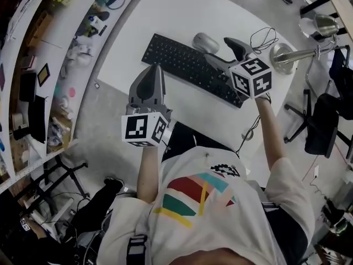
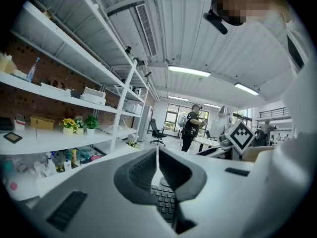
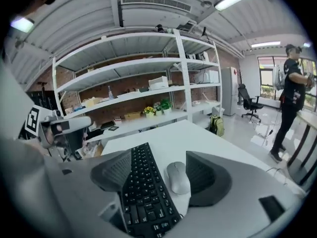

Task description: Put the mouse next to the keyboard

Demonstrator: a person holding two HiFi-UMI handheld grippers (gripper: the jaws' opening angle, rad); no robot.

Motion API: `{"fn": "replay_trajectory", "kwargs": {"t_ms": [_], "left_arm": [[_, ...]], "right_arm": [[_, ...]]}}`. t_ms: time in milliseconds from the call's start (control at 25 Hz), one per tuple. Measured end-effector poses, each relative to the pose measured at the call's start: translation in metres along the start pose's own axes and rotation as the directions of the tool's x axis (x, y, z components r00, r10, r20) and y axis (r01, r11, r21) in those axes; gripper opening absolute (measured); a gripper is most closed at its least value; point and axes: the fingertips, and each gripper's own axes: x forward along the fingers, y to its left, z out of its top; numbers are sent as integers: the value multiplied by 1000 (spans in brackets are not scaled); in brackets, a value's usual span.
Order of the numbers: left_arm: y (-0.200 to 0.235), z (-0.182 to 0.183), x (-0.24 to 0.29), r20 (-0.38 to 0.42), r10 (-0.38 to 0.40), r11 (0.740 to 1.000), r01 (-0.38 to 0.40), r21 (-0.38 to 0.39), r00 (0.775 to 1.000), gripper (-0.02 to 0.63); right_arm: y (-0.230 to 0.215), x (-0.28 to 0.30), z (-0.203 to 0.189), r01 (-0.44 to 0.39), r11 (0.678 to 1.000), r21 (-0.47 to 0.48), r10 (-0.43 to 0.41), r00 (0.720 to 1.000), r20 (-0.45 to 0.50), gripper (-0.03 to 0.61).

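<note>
here's the grey oval computer mouse (image 1: pixel 206 42), lying flat on the round-cornered white table (image 1: pixel 165 10), just beside the long far edge of the black flat keyboard (image 1: pixel 190 68). a thin strip of table shows between the two, so they look apart.

the right gripper (image 1: pixel 225 52) hangs low over the keyboard's right end with its dark ribbed jaws spread wide. in the right gripper view the mouse (image 3: pixel 177 177) sits in the gap of the right gripper (image 3: pixel 158 163), closer to the right-hand jaw, with the keyboard (image 3: pixel 141 192) running under the left-hand one. neither jaw touches the mouse, and nothing is held.

the left gripper (image 1: pixel 156 67) hovers at the near table edge, short of the keyboard's left end. in its own view the jaws of the left gripper (image 2: pixel 157 155) are pressed together into one thin seam, nothing between them, with keyboard keys (image 2: pixel 165 202) showing below.

off to the right, a silver metal desk lamp (image 1: pixel 284 57) stands on the table with a loop of thin black cable (image 1: pixel 263 37) beside it. a person in dark clothes (image 3: pixel 292 83) stands on the floor past the table.
</note>
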Motion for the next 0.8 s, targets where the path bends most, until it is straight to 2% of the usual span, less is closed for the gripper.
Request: {"fn": "replay_trajectory", "kwargs": {"t_ms": [120,320,440,800], "left_arm": [[11,-16,28,-36,-18,999,17,-32,999,46],[25,-49,65,-97,-49,993,38,-110,994,46],[38,-64,80,-141,-60,993,45,-105,988,46],[76,-76,100,-153,-48,989,26,-144,987,46]], "right_arm": [[-18,28,-13,-48,996,70,52,997,-55,327],[-40,68,-40,-10,1000,-9,8,979,-206,327],[-46,96,-49,-20,999,-27,13,968,-252,327],[-63,132,-83,-14,999,-39,-1,926,-377,327]]}}
